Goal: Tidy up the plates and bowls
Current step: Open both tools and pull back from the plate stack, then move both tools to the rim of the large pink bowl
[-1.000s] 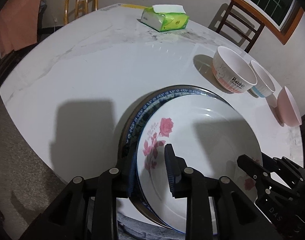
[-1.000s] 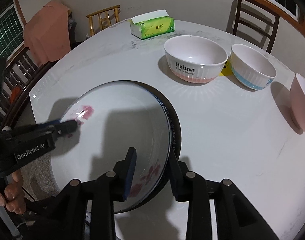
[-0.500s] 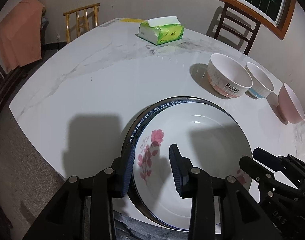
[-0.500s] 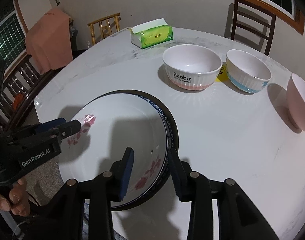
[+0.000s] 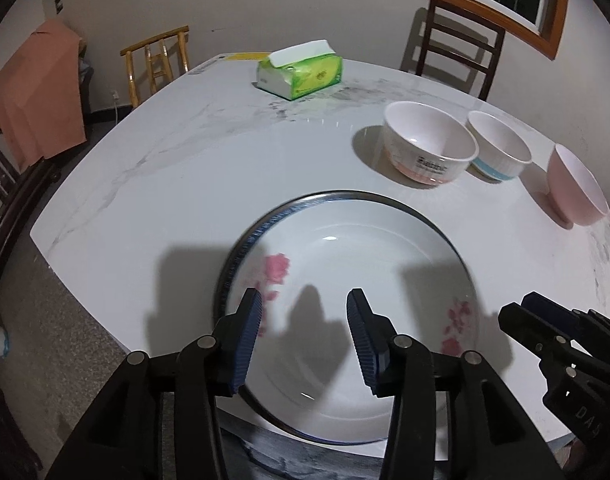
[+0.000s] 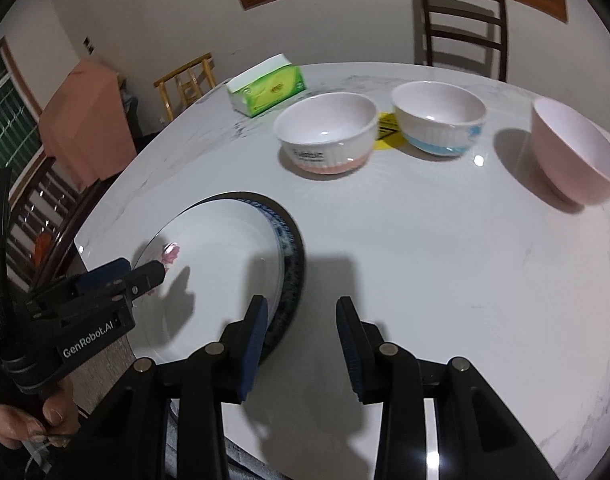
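Note:
A white plate with pink roses [image 5: 357, 280] lies nested in a blue-rimmed plate [image 6: 289, 264] near the table's front edge; it also shows in the right wrist view [image 6: 217, 248]. My left gripper [image 5: 304, 304] is open and empty above the plate's near rim. My right gripper [image 6: 303, 312] is open and empty, just right of the stack. Three bowls stand beyond: a white and pink bowl [image 5: 429, 144], a white and blue bowl [image 5: 499, 150] and a pink bowl [image 5: 577, 184].
A green tissue pack [image 5: 301, 70] lies at the far side of the white marble table [image 5: 185, 168]. Chairs [image 5: 457, 44] stand around it. A yellow sticker [image 6: 389, 134] lies between two bowls.
Both grippers opened and drew back from the rose plate, which now rests flat in the blue-rimmed plate. The right gripper swung to the right of the stack.

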The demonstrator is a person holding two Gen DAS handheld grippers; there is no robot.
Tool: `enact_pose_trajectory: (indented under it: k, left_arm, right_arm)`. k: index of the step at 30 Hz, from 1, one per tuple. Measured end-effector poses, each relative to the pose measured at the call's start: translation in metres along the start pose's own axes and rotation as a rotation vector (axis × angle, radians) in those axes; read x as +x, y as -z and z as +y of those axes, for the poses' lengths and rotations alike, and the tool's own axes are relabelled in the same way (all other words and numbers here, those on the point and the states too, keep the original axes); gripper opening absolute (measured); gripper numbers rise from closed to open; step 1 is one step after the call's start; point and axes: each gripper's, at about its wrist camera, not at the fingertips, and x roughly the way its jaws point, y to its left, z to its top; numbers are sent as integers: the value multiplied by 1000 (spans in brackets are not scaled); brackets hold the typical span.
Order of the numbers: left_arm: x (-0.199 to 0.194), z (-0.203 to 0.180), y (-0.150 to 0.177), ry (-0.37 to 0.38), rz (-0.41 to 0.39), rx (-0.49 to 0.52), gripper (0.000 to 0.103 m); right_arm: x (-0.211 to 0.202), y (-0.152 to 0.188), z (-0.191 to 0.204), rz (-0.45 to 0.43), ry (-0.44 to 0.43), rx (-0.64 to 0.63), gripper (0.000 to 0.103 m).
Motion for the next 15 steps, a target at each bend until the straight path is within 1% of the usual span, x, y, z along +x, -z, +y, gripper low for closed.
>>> enact_pose_trajectory:
  k: [4, 15]
  left_arm:
    - [-5, -15, 2, 7, -5, 26, 47]
    - [-11, -48, 8, 31, -1, 83, 49]
  right_arm:
    - [-7, 7, -13, -8, 8, 35, 36]
    - [-21, 18, -47, -22, 29, 113, 36]
